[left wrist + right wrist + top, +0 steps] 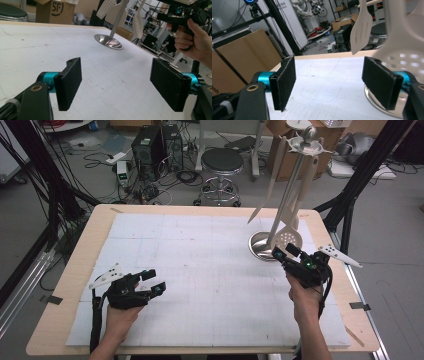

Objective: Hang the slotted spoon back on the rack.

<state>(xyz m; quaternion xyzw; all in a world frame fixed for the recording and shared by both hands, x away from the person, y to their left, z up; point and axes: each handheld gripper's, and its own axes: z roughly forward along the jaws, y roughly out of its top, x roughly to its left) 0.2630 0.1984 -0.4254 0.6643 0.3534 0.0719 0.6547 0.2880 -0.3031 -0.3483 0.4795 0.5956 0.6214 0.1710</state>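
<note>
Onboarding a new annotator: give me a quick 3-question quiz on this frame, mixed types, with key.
1. True or false: the right gripper is clamped on the perforated skimmer.
2. Multiple choice: the utensil stand's round metal base sits at the table's A) near left, B) centre, C) far right.
3. Short answer: what lies between the jaws of the left gripper?

Key:
1. False. Its jaws stand wide apart; the skimmer hangs just beyond one pad, not pinched.
2. C.
3. Nothing; they are open over the bare white mat.
</note>
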